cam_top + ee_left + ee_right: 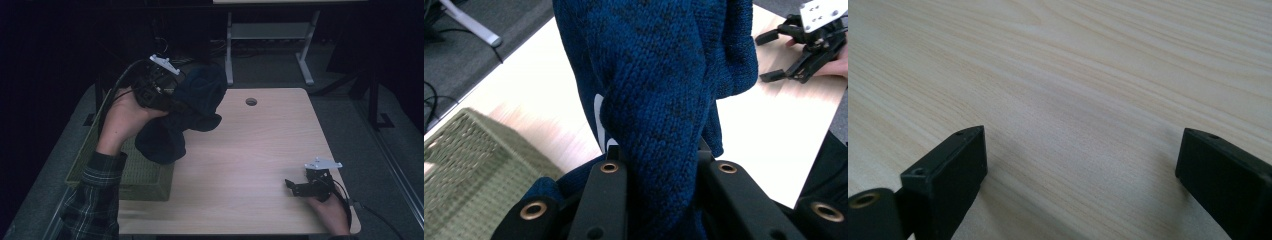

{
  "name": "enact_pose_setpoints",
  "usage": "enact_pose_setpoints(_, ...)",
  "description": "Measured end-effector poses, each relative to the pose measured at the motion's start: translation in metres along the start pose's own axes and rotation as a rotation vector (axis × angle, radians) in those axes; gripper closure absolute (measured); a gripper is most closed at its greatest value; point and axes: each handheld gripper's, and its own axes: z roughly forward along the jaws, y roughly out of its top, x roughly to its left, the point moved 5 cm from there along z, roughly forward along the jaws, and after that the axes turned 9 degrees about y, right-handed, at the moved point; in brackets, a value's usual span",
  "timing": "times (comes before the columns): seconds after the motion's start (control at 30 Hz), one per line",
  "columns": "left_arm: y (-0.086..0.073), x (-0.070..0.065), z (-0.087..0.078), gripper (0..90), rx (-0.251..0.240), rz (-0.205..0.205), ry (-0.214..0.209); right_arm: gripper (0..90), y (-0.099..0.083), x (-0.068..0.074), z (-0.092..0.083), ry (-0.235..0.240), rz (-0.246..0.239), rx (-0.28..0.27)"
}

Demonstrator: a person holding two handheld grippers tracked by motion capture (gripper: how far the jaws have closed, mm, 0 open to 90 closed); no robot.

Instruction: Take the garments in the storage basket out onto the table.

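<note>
The blue knit (pixel 659 90) bunches so thickly that its shape and the left gripper's (pixel 167 95) fingertips are hidden. It hangs above the basket (pixel 145 177), clamped between the left fingers, long axis drooping toward the tabletop (pixel 250 165). Well right of the basket, the right gripper (pixel 295 187) rests, fingers apart.

L gripper (pixel 167 97) holds dark blue knit (pixel 185 115) above basket (pixel 145 175); R gripper (pixel 295 187) rests on table (pixel 250 150).
</note>
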Motion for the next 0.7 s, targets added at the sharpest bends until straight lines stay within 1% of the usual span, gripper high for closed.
enact_pose_setpoints(0.03, 0.000, 0.000, 0.000, 77.1, 0.000, 0.000, 0.000, 5.9, 0.000, 0.000, 0.000, 0.000, 0.001, 0.000)
enact_pose_setpoints(0.13, 0.006, -0.006, 0.004, 77.1, -0.001, 0.012, -0.010, 5.8, 0.000, 0.000, 0.000, 0.000, 0.002, 0.000)
enact_pose_setpoints(0.27, 0.013, -0.013, 0.010, 77.1, -0.005, 0.032, -0.033, 5.9, 0.000, 0.000, 0.000, 0.001, 0.005, 0.000)
enact_pose_setpoints(0.43, 0.020, -0.023, 0.020, 77.1, -0.009, 0.044, -0.051, 5.8, 0.000, 0.000, 0.000, 0.001, 0.005, 0.000)
enact_pose_setpoints(0.7, 0.028, -0.038, 0.038, 77.1, -0.012, 0.055, -0.097, 5.9, 0.000, 0.000, 0.000, 0.001, 0.003, 0.000)
